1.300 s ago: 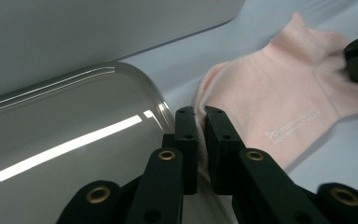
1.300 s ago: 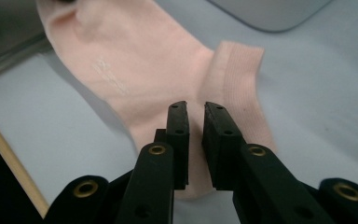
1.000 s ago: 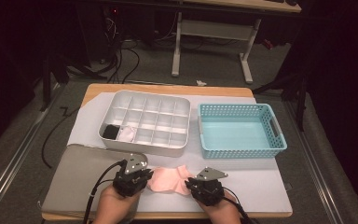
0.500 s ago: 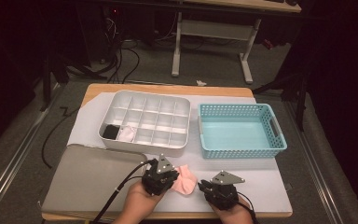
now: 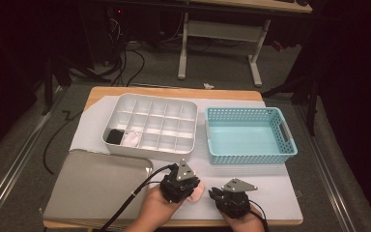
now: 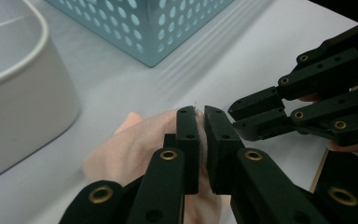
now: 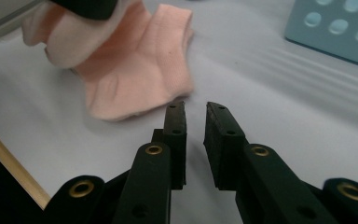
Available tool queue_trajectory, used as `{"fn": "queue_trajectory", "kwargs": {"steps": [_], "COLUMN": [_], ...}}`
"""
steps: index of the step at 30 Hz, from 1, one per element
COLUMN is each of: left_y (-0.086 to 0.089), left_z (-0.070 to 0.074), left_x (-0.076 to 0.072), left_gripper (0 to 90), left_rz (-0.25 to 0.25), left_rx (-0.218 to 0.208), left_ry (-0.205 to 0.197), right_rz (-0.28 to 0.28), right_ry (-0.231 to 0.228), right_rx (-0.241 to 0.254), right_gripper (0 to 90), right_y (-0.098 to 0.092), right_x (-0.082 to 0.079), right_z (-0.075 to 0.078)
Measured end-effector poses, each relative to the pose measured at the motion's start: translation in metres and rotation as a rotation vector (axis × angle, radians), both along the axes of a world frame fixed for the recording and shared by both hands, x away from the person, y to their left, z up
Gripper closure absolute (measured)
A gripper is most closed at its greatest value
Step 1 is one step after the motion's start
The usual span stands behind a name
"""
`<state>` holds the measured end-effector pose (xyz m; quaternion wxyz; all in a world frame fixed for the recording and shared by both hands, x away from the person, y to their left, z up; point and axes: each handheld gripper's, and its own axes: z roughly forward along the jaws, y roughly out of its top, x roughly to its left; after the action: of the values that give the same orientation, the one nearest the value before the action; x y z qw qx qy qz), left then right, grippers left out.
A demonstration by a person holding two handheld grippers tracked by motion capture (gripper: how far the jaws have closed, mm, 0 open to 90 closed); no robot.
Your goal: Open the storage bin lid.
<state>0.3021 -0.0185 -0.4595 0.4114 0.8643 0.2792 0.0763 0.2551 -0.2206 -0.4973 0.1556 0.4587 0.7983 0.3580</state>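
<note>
Clearly the left tool (image 6: 199,112) has its jaws pinched narrow on a fold of the pink sock (image 6: 135,149), the soft knit bunched up between the pads and spilling out to one side, while the right tool (image 7: 196,106) holds nothing: its jaws stand a small gap apart, just short of the sock's free edge. In the high view the left tool (image 5: 180,182) sits over the sock (image 5: 196,192) at the near edge of the counter (image 5: 270,193), and the right tool (image 5: 229,195) rests just beside it. The step in hand looks like folding or gathering the sock, one end doubled over under the left grip. Next the right tool would probably need to close on the loose heel or toe end so the bundle can be tightened, then carried to a compartment of the white divided tray (image 5: 149,104), where a dark item (image 5: 114,137) and a pale one (image 5: 133,139) already lie. A pale cloth covers the counter, smooth and faintly rippled; the blue basket (image 5: 249,113) is rigid perforated plastic, and a grey metal tray (image 5: 96,183) lies at the left.
</note>
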Motion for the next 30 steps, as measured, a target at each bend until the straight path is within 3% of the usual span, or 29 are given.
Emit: {"fn": "queue_trajectory", "kwargs": {"steps": [5, 6, 10, 14, 21, 30], "left_y": [-0.011, -0.012, -0.008, 0.005, 0.031, 0.052], "left_z": [-0.018, -0.019, -0.013, -0.002, -0.006, -0.017], "left_x": [0.005, 0.006, 0.003, 0.002, 0.005, 0.001], "left_gripper": [83.3, 80.6, 64.3, 64.3, 74.6, 73.8], "left_rz": [-0.009, -0.016, -0.019, 0.010, 0.088, 0.124], "left_rx": [0.034, 0.028, -0.021, -0.062, -0.022, -0.007], "left_ry": [0.018, 0.027, -0.002, -0.027, -0.036, -0.021], "right_rz": [-0.002, -0.001, -0.002, -0.006, 0.004, 0.032], "right_ry": [0.001, 0.000, -0.006, -0.005, -0.019, -0.076], "right_rx": [-0.003, -0.002, 0.000, 0.004, 0.011, 0.052], "right_gripper": [78.0, 77.8, 77.2, 77.2, 77.4, 72.5], "right_y": [-0.001, -0.001, -0.001, -0.001, 0.003, 0.019], "right_x": [-0.001, 0.000, 0.000, 0.001, 0.000, 0.002], "right_z": [0.000, 0.000, 0.002, 0.002, 0.005, 0.025]}}
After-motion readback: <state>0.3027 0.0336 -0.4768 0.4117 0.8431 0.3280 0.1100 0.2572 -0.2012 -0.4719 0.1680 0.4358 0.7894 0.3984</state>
